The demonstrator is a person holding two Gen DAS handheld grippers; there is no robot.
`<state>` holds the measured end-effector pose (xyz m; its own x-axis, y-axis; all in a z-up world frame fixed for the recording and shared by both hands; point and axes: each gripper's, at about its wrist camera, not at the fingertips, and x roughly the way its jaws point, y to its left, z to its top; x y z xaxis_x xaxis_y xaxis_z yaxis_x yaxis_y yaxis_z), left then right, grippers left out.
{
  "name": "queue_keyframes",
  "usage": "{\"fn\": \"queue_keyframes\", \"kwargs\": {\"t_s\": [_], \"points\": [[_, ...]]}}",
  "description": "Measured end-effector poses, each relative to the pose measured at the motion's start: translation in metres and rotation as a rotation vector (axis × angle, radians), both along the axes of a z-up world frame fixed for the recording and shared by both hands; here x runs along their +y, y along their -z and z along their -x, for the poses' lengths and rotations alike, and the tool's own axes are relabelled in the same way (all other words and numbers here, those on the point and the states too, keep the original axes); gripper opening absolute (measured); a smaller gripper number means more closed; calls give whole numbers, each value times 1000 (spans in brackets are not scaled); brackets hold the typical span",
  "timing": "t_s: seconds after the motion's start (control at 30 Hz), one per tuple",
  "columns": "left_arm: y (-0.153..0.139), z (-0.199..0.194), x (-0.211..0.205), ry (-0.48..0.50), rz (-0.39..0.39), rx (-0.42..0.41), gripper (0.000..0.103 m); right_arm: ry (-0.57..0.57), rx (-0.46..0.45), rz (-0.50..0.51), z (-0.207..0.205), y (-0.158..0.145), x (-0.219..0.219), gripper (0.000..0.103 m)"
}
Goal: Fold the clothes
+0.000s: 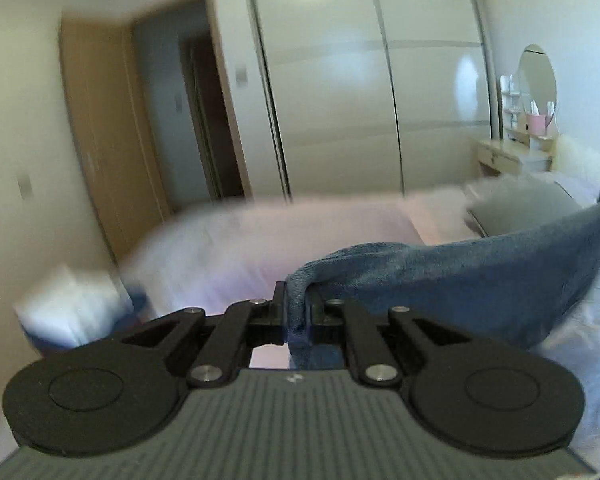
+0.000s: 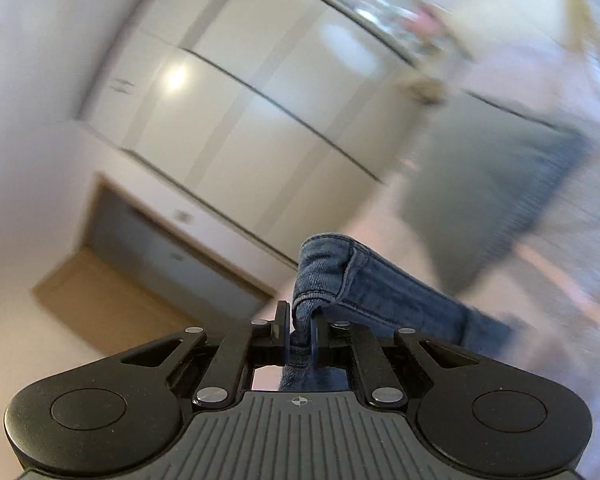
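jeans (image 1: 460, 272): denim, soft but heavy, sags over the bed (image 1: 260, 236)
left gripper (image 1: 298, 312): clamped on raw edge
right gripper (image 2: 300, 332): clamped on stitched hem; best hold

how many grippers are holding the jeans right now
2. The left gripper has its jaws shut on one edge of the jeans; the right gripper pinches a stitched hem.
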<state>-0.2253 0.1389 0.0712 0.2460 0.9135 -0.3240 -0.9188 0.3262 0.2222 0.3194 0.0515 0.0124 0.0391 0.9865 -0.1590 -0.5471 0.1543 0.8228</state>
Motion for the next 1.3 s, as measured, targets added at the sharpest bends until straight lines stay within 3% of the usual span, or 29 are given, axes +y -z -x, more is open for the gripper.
{"fn": "queue_keyframes", "kwargs": {"t_s": [0.1,0.17,0.23,0.33,0.4,0.47,0.5,0.57,0.67,0.77,0.9,1.0,1.03,1.07,1.1,1.17,1.3], "points": [[-26,21,-11,11,7,23,8,-2,-13,-97,24,-28,-9,7],[-6,32,-23,8,88,27,13,5,-19,-107,35,-29,-24,7],[32,39,-37,-7,228,27,23,12,-24,-67,43,-19,-42,7],[121,54,-42,-45,496,19,23,34,-38,137,52,23,-79,7],[177,69,-47,-79,657,28,23,71,-45,337,57,66,-105,7],[219,91,-46,-127,754,20,23,123,-9,528,58,118,-130,8],[234,102,-40,-158,774,3,23,159,60,611,56,146,-143,8],[254,119,-17,-234,781,-48,26,224,225,708,49,197,-165,8],[272,143,36,-372,746,-185,35,323,324,720,42,237,-175,9],[285,179,91,-491,704,-303,48,392,355,699,33,257,-171,20],[319,212,151,-662,741,-372,49,418,353,720,34,275,-168,25],[341,220,172,-715,752,-419,48,452,369,705,47,283,-172,28],[345,220,174,-717,744,-435,41,466,384,690,48,284,-175,28],[345,219,175,-714,735,-436,17,479,394,671,51,285,-177,28],[345,218,175,-711,725,-428,4,488,391,651,51,282,-177,28],[337,219,178,-683,716,-416,4,498,329,622,49,267,-174,7],[292,225,156,-584,625,-377,4,455,116,544,55,205,-162,3]]}}
